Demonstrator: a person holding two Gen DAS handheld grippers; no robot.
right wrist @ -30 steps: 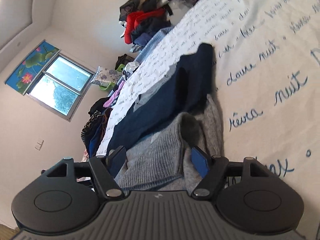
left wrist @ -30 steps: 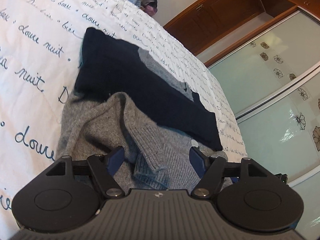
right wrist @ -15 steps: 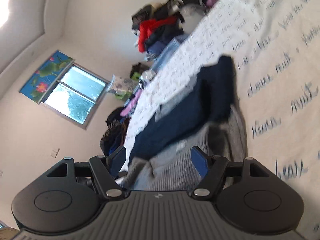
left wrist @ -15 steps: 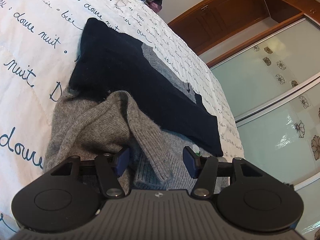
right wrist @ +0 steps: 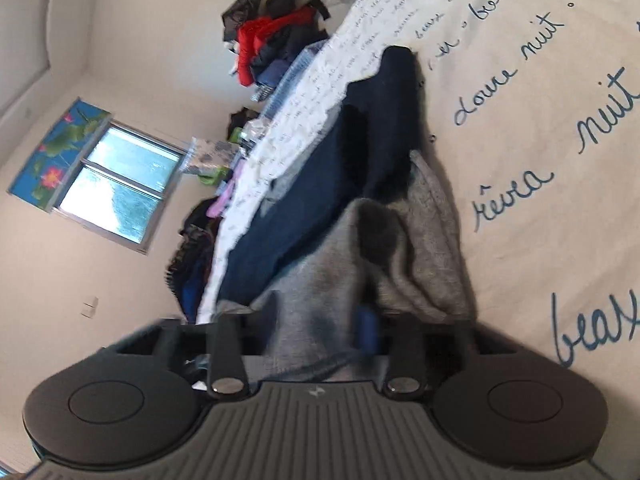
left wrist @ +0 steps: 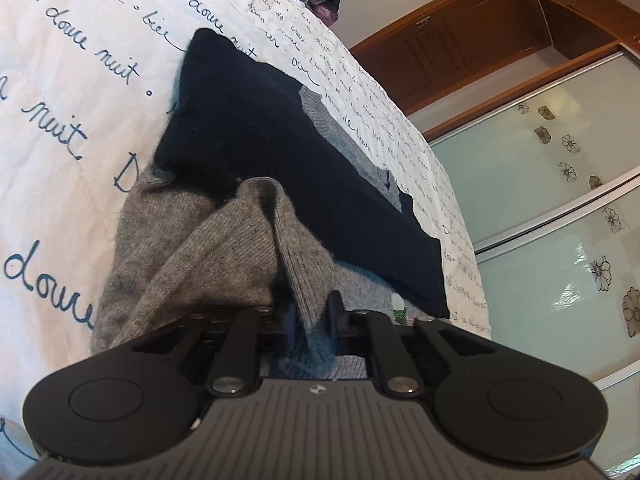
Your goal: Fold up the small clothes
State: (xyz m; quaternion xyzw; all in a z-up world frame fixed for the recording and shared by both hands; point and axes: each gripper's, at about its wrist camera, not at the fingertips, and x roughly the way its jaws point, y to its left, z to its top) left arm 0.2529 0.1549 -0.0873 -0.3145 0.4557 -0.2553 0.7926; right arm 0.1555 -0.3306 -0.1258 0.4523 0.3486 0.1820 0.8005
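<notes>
A grey and navy knit sweater lies on a white bedspread with blue handwriting. In the left wrist view the grey hem part (left wrist: 208, 248) bunches near me and the navy part (left wrist: 280, 184) stretches away. My left gripper (left wrist: 312, 320) is shut on a ridge of grey knit. In the right wrist view the grey part (right wrist: 320, 280) rises into my right gripper (right wrist: 320, 328), which is shut on the grey fabric; the navy part (right wrist: 320, 168) lies beyond.
The bedspread (left wrist: 60, 80) extends left of the sweater and, in the right wrist view (right wrist: 540, 140), to the right. A pile of clothes (right wrist: 276, 40) sits at the bed's far end. Glass wardrobe doors (left wrist: 560, 220) and a window (right wrist: 120, 192) flank the bed.
Both grippers have closed from open onto the grey knit. The left pinched a raised fold; the right moved in and clamped the hem, which now lifts slightly.
</notes>
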